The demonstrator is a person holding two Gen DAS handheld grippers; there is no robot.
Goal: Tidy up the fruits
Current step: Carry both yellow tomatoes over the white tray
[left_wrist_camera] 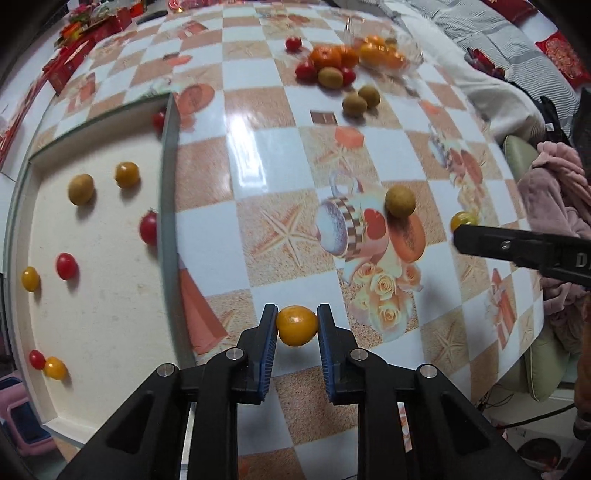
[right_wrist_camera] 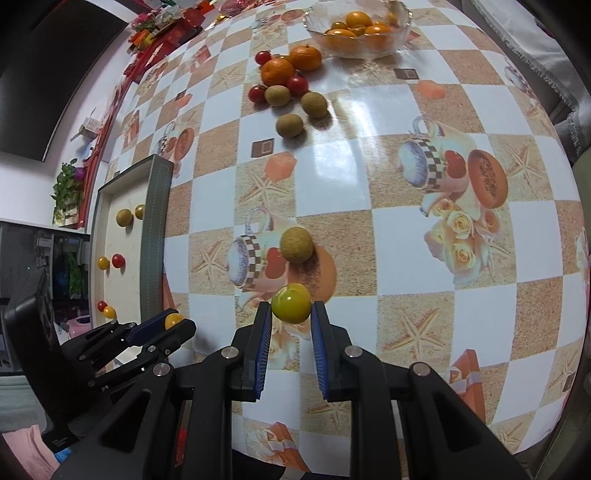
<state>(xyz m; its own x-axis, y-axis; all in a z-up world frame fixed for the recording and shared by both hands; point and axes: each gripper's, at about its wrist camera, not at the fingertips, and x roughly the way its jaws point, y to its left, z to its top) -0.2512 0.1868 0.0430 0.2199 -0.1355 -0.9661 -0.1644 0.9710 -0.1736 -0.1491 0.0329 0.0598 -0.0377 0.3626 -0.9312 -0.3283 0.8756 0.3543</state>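
My left gripper (left_wrist_camera: 296, 324) is shut on a small orange-yellow fruit (left_wrist_camera: 297, 325) held just right of the grey-rimmed tray (left_wrist_camera: 168, 221); it also shows in the right wrist view (right_wrist_camera: 168, 326). My right gripper (right_wrist_camera: 290, 314) is shut on a yellow-green fruit (right_wrist_camera: 291, 303) over the table, just in front of a brown longan (right_wrist_camera: 296, 244). The tray holds several small red, yellow and brown fruits (left_wrist_camera: 81, 189). A pile of oranges, red tomatoes and longans (right_wrist_camera: 286, 79) lies far back, beside a glass bowl (right_wrist_camera: 358, 31) of oranges.
The patterned round table (right_wrist_camera: 369, 206) drops off at the right and near edges. Red boxes (left_wrist_camera: 77, 51) line the far left edge. Bedding and a pink cloth (left_wrist_camera: 554, 199) lie beyond the table's right side.
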